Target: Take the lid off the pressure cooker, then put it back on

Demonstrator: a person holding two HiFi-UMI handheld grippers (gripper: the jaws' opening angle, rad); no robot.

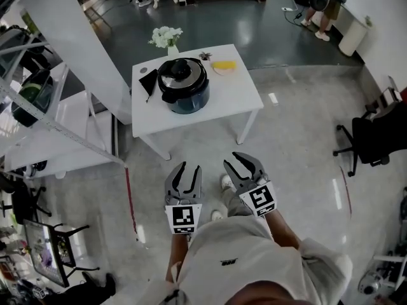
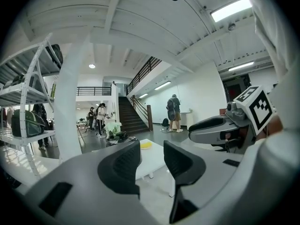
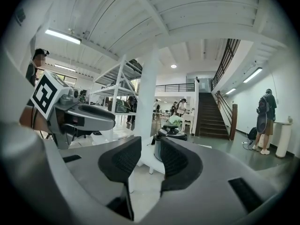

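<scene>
The pressure cooker [image 1: 184,86] stands on a white table [image 1: 238,100] with its black-knobbed lid [image 1: 182,70] on. Both grippers hang over the floor, well short of the table and apart from the cooker. My left gripper [image 1: 185,172] has its jaws drawn together with nothing between them. My right gripper [image 1: 245,165] is beside it, its jaws likewise close together and empty. In the right gripper view the cooker [image 3: 169,142] shows just past the right gripper [image 3: 151,156]. In the left gripper view the left gripper [image 2: 152,159] hides most of the cooker [image 2: 121,136].
On the table stand a vase of white flowers [image 1: 166,38], a yellow object [image 1: 224,65] and a black item [image 1: 148,81]. A metal shelf rack [image 1: 38,107] and a white pillar [image 1: 70,37] are at the left, an office chair [image 1: 375,138] at the right. People stand far back [image 1: 324,5].
</scene>
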